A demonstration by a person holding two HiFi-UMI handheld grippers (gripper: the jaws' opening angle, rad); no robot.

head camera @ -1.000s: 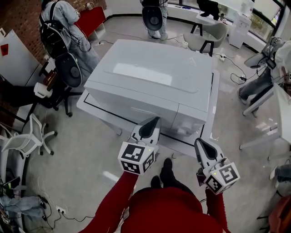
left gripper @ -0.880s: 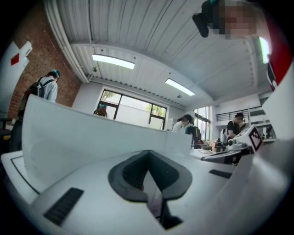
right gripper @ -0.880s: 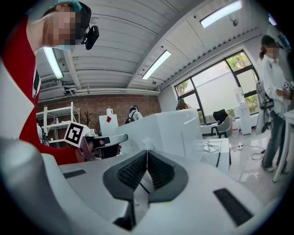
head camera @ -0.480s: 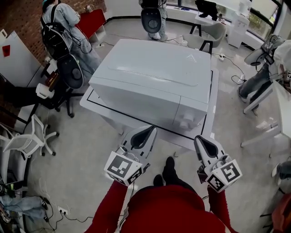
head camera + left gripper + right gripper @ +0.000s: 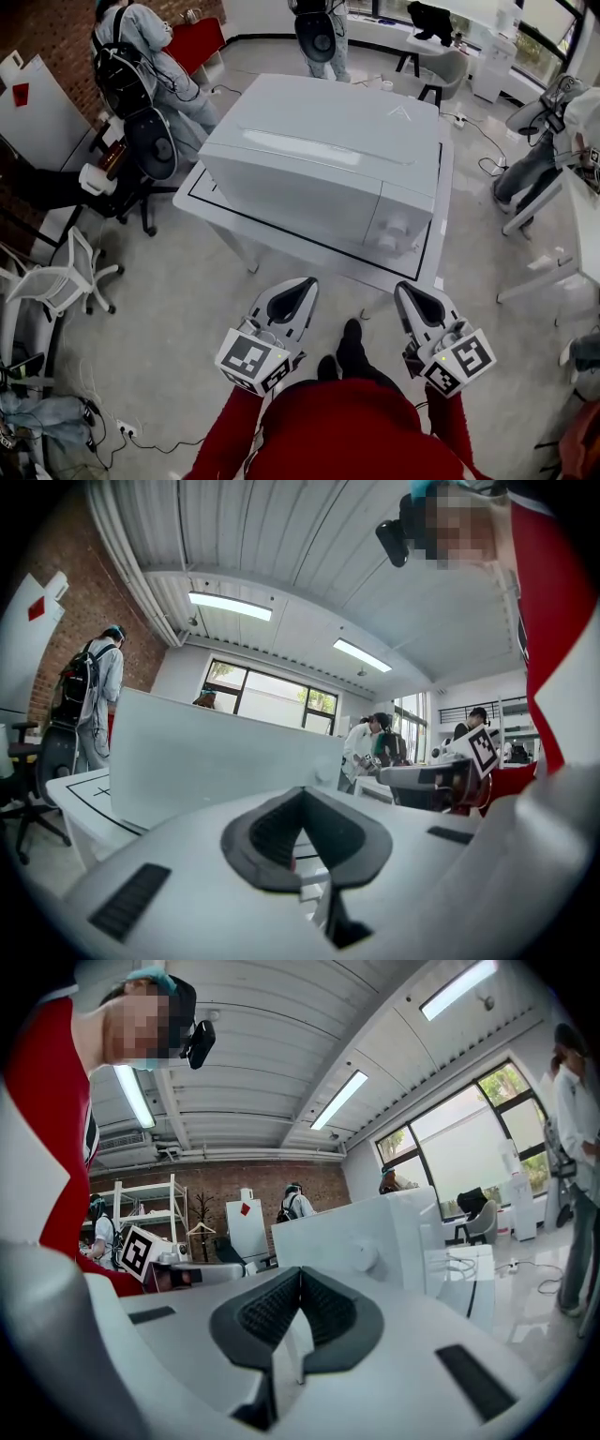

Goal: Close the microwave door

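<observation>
The white microwave (image 5: 319, 141) stands on a white table (image 5: 417, 272) with a black outline. Its door (image 5: 295, 192) lies flush with the front, beside the knob panel (image 5: 396, 225). My left gripper (image 5: 306, 285) hangs in front of the table edge, apart from the microwave, jaws shut with nothing between them. My right gripper (image 5: 403, 290) is level with it on the right, also shut and empty. In the left gripper view the microwave (image 5: 216, 757) rises beyond the closed left gripper (image 5: 302, 795). The right gripper view shows the microwave (image 5: 375, 1232) past the closed right gripper (image 5: 300, 1277).
People with backpacks (image 5: 127, 66) stand at the back left near black office chairs. A white chair (image 5: 61, 281) sits at the left, and cables lie on the floor. Another desk (image 5: 577, 216) and a seated person are at the right. My shoes (image 5: 342, 352) are below the table.
Both grippers have drawn back from the microwave's front toward my body, the left one farther. The microwave's door looks the same, flush and closed.
</observation>
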